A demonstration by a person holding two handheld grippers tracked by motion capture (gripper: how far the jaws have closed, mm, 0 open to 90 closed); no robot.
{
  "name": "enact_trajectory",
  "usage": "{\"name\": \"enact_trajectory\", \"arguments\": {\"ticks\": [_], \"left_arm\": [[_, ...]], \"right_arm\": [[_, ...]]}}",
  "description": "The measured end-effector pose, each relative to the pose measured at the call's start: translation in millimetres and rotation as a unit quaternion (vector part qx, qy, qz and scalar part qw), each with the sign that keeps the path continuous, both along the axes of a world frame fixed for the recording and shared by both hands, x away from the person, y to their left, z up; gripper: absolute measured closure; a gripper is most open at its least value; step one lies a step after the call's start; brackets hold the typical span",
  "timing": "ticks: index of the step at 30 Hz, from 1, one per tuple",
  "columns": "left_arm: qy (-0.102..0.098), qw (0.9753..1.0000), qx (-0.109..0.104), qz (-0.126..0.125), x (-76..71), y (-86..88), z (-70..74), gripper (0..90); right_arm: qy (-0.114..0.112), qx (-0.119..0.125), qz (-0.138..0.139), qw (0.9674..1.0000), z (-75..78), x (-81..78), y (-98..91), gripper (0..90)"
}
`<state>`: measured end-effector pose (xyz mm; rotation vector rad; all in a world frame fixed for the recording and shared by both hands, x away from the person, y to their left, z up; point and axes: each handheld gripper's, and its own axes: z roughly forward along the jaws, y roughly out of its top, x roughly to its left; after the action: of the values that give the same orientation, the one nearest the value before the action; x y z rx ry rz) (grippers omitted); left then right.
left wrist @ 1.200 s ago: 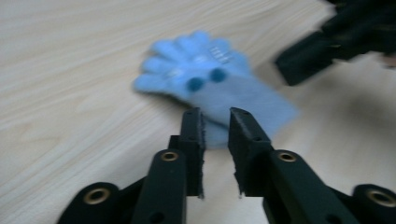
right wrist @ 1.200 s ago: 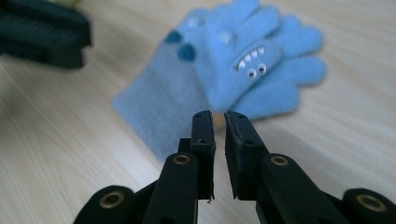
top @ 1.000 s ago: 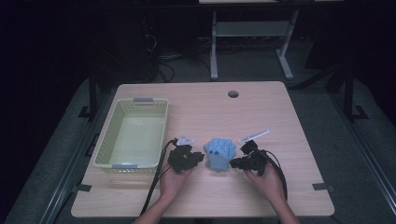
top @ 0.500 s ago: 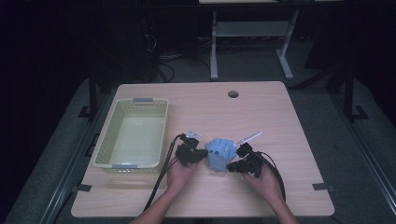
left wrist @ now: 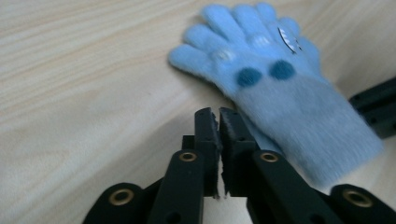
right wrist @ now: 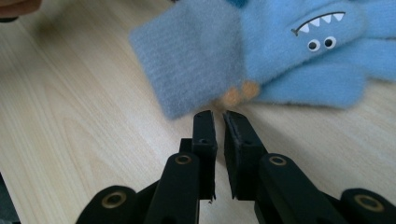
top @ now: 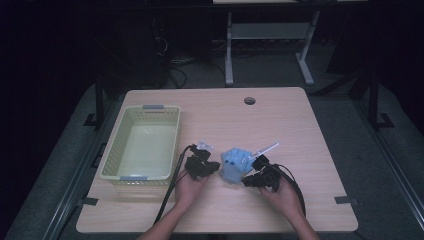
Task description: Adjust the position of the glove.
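The far half of the table (top: 280, 107) toward 12 o'clock is bare, so a hand could pass there. At 9 o'clock the yellow basket (top: 141, 172) blocks the way. In the middle lies a blue glove (top: 234, 164), with a small white stick (top: 266, 148) just beside it at 1 o'clock.

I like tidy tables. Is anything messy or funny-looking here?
Only the blue glove: it lies crumpled on the table instead of in the yellow basket. Its monster face is just decoration. Nothing looks spilled or broken.

Glove (top: 234, 165) lies right of basket (top: 150, 116) on table (top: 280, 110).
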<state>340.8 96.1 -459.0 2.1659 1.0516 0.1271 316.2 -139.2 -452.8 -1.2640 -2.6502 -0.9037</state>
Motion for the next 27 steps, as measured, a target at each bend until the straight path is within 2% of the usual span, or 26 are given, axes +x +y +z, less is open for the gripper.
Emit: {"name": "enact_trajectory", "arguments": {"ticks": [3,7,13,22,24,27], "left_arm": [[0.008,0.9998,0.005,-0.016,-4.3,-2.1,-0.3,88.3],[0.019,0.9995,0.003,-0.026,-9.1,-3.8,-3.2,88.3],[0.025,0.9990,-0.012,-0.036,-18.4,-7.4,-3.8,88.7],[0.030,0.9976,-0.032,-0.053,-29.8,-15.3,-3.1,88.7],[0.030,0.9971,-0.022,-0.066,-31.6,-16.2,-3.4,88.6],[0.026,0.9975,-0.019,-0.062,-31.8,-15.9,-3.4,88.5]], "right_arm": [[0.003,-0.002,0.002,1.0000,0.7,-1.8,-0.8,82.0],[-0.001,-0.007,0.006,1.0000,0.4,-3.7,-2.2,81.8],[-0.004,-0.012,0.018,0.9998,1.9,-5.6,-1.5,81.8],[-0.005,-0.018,0.023,0.9996,5.7,-12.2,-4.0,81.1],[-0.002,-0.019,0.023,0.9996,5.9,-13.0,-8.2,79.4],[-0.008,-0.010,0.003,0.9999,10.9,-12.9,-18.9,75.1]]}}
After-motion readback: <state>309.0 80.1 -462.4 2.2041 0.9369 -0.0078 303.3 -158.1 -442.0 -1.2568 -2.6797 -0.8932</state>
